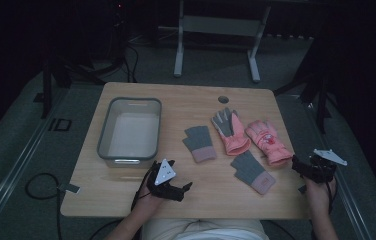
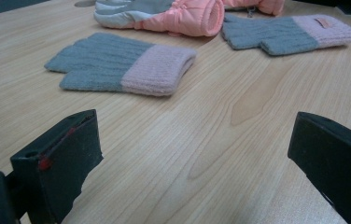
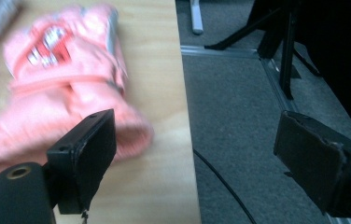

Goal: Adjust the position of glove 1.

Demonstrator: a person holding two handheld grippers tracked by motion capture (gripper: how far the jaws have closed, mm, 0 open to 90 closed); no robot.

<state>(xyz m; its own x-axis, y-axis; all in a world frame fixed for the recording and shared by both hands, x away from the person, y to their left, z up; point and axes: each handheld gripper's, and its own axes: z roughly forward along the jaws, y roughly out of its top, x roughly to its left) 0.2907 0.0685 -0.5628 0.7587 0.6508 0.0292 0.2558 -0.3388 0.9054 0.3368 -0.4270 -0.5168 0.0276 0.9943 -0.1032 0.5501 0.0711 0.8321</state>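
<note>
Four gloves lie on the wooden table. A grey knit glove with a pink cuff is mid-table, and its twin lies nearer the front right. Two pink padded gloves lie between them, one showing its grey palm and one further right. My left gripper is low over bare wood at the front, open and pointing at the gloves. My right gripper is open at the table's right edge, one jaw over the pink glove's cuff.
A grey plastic bin sits at the table's left. A round hole is in the tabletop near the far edge. Grey carpet, cables and dark stand legs lie beyond the right edge. A white frame stands behind.
</note>
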